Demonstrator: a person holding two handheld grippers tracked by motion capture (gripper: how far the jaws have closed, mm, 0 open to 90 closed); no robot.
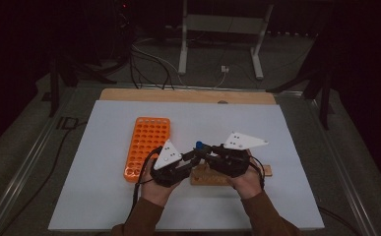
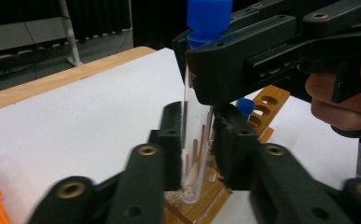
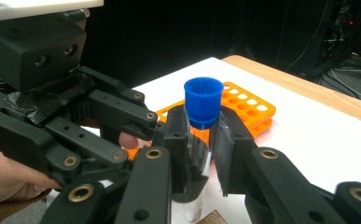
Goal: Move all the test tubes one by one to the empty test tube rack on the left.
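Your left claw (image 2: 197, 154) and right claw (image 3: 201, 154) meet over the middle of the white tabletop (image 1: 104, 196), both on one clear test tube (image 2: 194, 140) with a blue cap (image 3: 203, 101). In the left gripper view, your left claw's jaws stand closed against the lower part of the glass, one on each side, with the tube upright between them. In the same view, your right claw grips the tube higher up, just below the cap, coming in from the right side of the frame. In the right gripper view, your right claw's jaws press on the tube directly under the cap, and the left claw's black linkage sits close beside it on the left of the frame. The rounded bottom of the tube hangs just above a wooden tube rack (image 2: 262, 112); you cannot tell whether it touches the rack. A second blue-capped tube (image 2: 246, 107) stands in that rack behind the held one. An orange tube rack (image 1: 147, 147) lies flat on the tabletop just to the left of your left hand (image 1: 156, 189). In the high view, both hands sit side by side at the near edge, with the wooden rack between and just beyond them.
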